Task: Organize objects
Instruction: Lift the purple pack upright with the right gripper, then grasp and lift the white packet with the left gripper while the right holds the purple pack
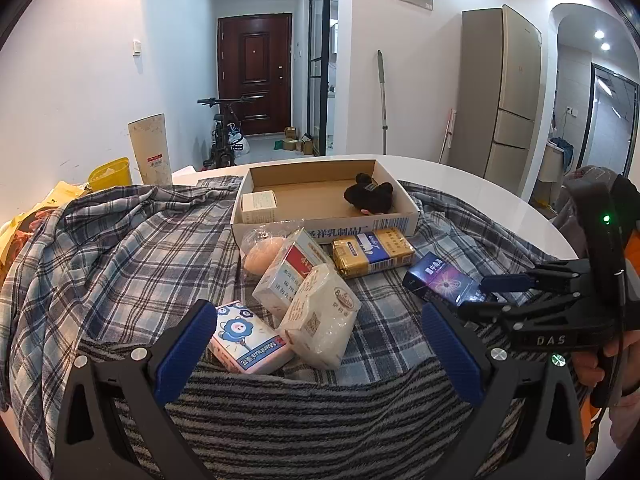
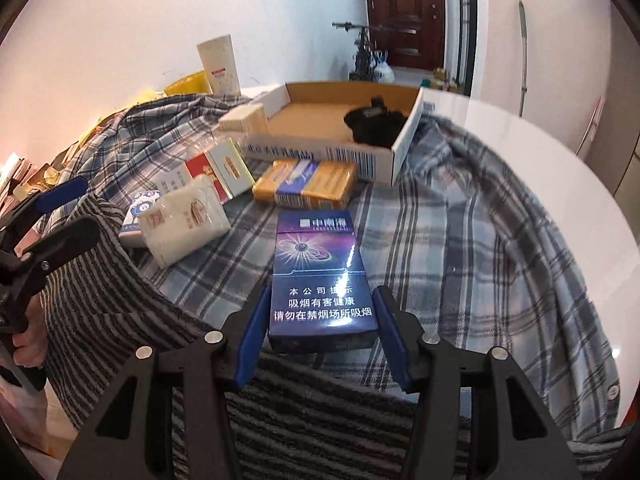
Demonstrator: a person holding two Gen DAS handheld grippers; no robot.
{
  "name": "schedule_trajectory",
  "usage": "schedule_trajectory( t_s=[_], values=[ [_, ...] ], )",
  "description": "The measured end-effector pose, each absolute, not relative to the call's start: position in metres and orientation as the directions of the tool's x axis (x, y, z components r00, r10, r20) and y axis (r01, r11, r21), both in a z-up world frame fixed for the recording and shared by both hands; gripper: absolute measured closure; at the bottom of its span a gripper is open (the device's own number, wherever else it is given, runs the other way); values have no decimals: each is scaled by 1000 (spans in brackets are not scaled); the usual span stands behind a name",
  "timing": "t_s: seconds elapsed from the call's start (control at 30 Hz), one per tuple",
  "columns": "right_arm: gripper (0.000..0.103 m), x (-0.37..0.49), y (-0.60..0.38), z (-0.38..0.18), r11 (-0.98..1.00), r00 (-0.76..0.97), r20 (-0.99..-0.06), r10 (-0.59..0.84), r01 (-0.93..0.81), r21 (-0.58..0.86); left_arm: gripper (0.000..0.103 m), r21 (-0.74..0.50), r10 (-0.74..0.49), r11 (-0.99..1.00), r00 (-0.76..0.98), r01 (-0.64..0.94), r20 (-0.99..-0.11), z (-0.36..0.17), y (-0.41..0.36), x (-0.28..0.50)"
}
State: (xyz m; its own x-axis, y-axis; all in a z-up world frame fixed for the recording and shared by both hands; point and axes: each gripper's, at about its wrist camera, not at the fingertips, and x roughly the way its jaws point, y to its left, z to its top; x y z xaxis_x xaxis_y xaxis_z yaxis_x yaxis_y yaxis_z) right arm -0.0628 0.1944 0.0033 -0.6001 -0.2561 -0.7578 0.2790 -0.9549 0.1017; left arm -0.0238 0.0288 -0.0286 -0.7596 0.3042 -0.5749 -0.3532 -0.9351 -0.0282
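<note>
A purple cigarette box (image 2: 320, 276) lies on the plaid cloth between the fingers of my right gripper (image 2: 322, 312), whose blue pads sit at both its sides and look closed on it; it also shows in the left wrist view (image 1: 438, 278). My left gripper (image 1: 320, 332) is open and empty above a pink-and-blue tissue pack (image 1: 250, 340) and a white packet (image 1: 320, 320). A red-and-white box (image 1: 292, 276), a gold pack (image 1: 372, 252) and a peach ball (image 1: 262, 256) lie before the cardboard tray (image 1: 324, 224), which holds a black plush toy (image 1: 370, 196) and a small white box (image 1: 259, 202).
A plaid shirt (image 1: 100, 260) and a striped towel (image 1: 300, 412) cover the round white table (image 1: 500, 204). A yellow bin (image 1: 110, 174) and a tall paper tube (image 1: 150, 148) stand at the far left. A fridge (image 1: 500, 92) stands beyond the table.
</note>
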Motion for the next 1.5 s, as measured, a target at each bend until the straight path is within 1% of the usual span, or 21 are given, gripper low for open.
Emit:
schedule_trajectory(
  t_s=[0.1,0.17,0.27,0.53,0.57,0.6,0.63,0.8,0.87,0.93,0.97,1.03,1.13,1.17,1.27,1.33,1.37,1.5],
  values=[
    [48,-67,191,0,-951,-577,-775,-258,292,99,0,-31,305,-936,-759,-352,-575,-27,30,-26],
    [47,-70,186,1,-948,-576,-779,-246,310,70,0,-35,307,-936,-759,-351,-574,-26,30,-27],
    [43,-77,179,4,-945,-586,-777,-230,326,33,0,-37,309,-935,-760,-352,-572,-25,31,-27],
    [43,-99,179,-12,-947,-533,-817,-220,317,48,0,-22,307,-930,-746,-366,-591,-29,32,-29],
    [47,-99,179,-14,-945,-527,-820,-225,323,51,0,-23,311,-928,-740,-371,-596,-30,32,-30],
    [53,-99,179,-15,-944,-525,-821,-226,326,51,0,-26,318,-925,-734,-380,-600,-31,33,-32],
    [53,-98,178,-16,-944,-525,-822,-222,328,46,0,-24,330,-916,-720,-400,-610,-33,35,-33],
    [53,-92,180,-11,-947,-567,-795,-217,319,31,0,43,321,-893,-701,-449,-637,-35,44,-39],
    [53,-91,182,-9,-948,-576,-787,-222,315,38,0,85,320,-858,-658,-506,-681,-38,51,-46],
    [53,-91,183,-8,-949,-578,-784,-226,313,43,0,155,271,-832,-633,-533,-725,-44,60,-51],
    [53,-91,183,-8,-949,-579,-783,-227,312,44,0,186,248,-823,-633,-538,-734,-46,63,-53],
    [53,-92,183,-7,-949,-581,-782,-227,311,45,7,236,212,-801,-630,-550,-747,-50,68,-56],
    [53,-91,185,-5,-950,-589,-774,-232,307,52,10,281,147,-800,-628,-530,-764,-58,71,-64],
    [53,-91,185,-5,-950,-589,-774,-232,307,52,11,274,144,-803,-619,-530,-772,-60,71,-66],
    [53,-91,186,-5,-951,-588,-773,-238,304,61,27,219,147,-818,-561,-532,-815,-70,69,-76],
    [53,-91,187,-5,-950,-590,-770,-242,304,67,44,206,129,-825,-530,-527,-838,-79,68,-82],
    [53,-91,188,-5,-950,-591,-769,-245,304,70,46,204,123,-826,-522,-525,-844,-82,68,-84],
    [53,-91,190,-4,-949,-590,-765,-257,303,86,47,211,120,-822,-523,-529,-844,-84,68,-84]
  ],
)
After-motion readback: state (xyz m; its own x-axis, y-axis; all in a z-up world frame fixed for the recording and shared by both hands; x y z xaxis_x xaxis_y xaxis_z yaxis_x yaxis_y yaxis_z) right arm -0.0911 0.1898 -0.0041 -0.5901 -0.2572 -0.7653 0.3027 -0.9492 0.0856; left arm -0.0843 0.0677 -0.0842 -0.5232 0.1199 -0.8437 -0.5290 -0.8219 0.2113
